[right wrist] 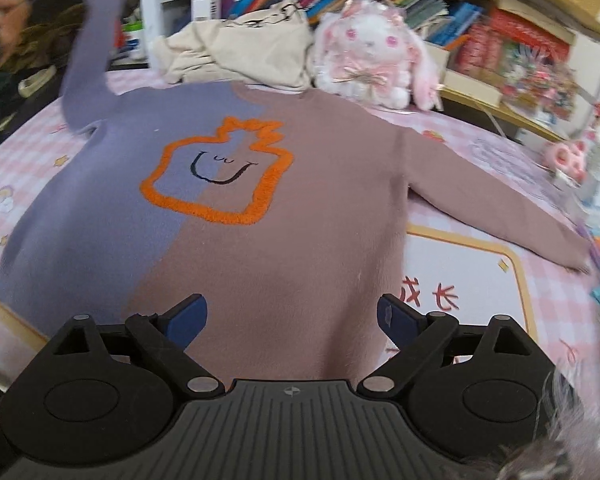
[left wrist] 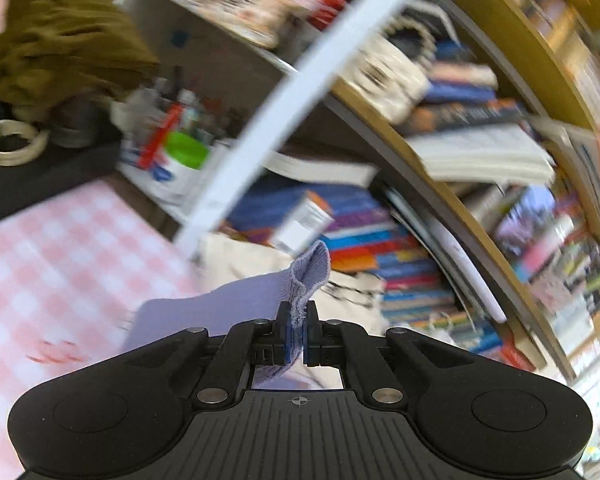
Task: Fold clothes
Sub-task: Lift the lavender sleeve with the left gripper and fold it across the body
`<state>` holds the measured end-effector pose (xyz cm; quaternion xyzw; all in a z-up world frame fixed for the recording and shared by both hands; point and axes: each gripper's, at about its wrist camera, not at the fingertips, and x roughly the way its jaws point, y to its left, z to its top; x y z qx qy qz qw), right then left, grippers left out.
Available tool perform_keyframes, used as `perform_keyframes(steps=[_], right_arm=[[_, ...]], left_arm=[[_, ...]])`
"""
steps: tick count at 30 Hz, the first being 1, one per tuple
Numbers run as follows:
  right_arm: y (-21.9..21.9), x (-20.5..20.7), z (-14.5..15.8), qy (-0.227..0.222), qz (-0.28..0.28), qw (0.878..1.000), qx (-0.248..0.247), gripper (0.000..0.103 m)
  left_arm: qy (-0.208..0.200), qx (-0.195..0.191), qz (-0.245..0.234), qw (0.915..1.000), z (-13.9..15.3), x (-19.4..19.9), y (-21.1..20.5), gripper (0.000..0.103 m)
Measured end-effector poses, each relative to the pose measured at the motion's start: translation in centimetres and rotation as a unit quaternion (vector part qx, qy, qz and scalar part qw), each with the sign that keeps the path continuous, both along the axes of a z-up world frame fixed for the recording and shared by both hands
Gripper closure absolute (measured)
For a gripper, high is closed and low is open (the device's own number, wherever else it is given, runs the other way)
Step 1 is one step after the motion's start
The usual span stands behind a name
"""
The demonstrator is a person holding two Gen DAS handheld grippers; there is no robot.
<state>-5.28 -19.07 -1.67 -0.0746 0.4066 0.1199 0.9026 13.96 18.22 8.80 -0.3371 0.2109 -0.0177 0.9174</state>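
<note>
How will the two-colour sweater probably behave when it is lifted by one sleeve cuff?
Probably floppy: the purple sleeve hangs in a curve from the left gripper, which pinches its cuff. The sweater looks thick and fuzzy, so likely not slippery. Its body lies flat on the bed and would likely trail behind.

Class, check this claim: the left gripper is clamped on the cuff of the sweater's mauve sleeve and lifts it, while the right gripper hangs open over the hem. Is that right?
Not quite. The left gripper is clamped on the cuff of the lilac sleeve, not the mauve sleeve, which lies flat on the bed; the left wrist view shows lilac knit between the pads. The rest holds: the right gripper hangs open over the sweater hem.
</note>
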Motion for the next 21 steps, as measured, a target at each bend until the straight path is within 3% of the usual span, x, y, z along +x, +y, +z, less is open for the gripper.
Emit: perform_keyframes(steps=[7, 14, 21], right_arm=[[-3.2, 1.0, 0.2, -0.002, 0.035, 0.999, 0.002, 0.009], [-6.3, 2.0, -0.3, 0.015, 0.023, 1.000, 0.013, 0.009], [-7.8, 2.3, -0.6, 0.021, 0.022, 0.999, 0.029, 0.009]], left_arm=[[0.019, 0.004, -0.013, 0.9997, -0.4, 1.6, -6.5, 0.100], [0.027, 0.009, -0.028, 0.9992, -0.9, 2.8, -11.0, 0.100], [0.045, 0.041, -0.057, 0.9965, -1.5, 4.4, -15.0, 0.100]])
